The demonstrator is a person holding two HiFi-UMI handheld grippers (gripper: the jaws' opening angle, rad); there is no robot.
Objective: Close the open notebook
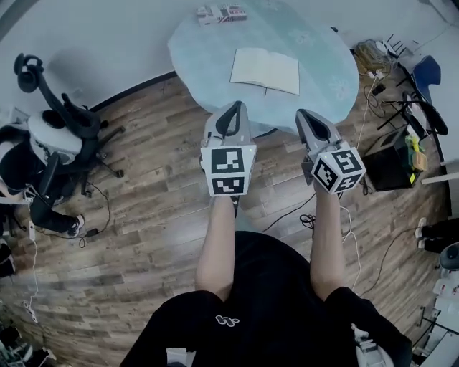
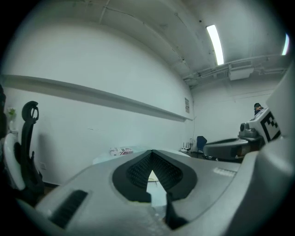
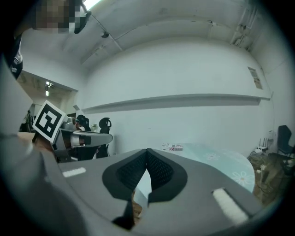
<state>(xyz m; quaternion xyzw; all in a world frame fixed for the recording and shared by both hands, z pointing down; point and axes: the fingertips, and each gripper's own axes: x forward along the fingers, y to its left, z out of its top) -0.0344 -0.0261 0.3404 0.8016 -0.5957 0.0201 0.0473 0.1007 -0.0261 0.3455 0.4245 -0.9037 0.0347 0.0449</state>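
Observation:
In the head view the open notebook point(image 1: 265, 70) lies flat, pages up, on the round table with a pale blue cloth point(image 1: 192, 50). Both grippers are held in front of the table's near edge, short of the notebook and pointing towards it. My left gripper point(image 1: 234, 107) has its jaws together at the tips with nothing between them, as its own view also shows point(image 2: 151, 151). My right gripper point(image 1: 305, 115) is shut and empty too point(image 3: 147, 150). Each gripper carries its marker cube.
A small printed box point(image 1: 221, 14) sits at the table's far edge. A black office chair point(image 1: 68, 136) stands on the wooden floor at left. Cables, a black case point(image 1: 391, 167) and a blue chair point(image 1: 427, 72) crowd the right side.

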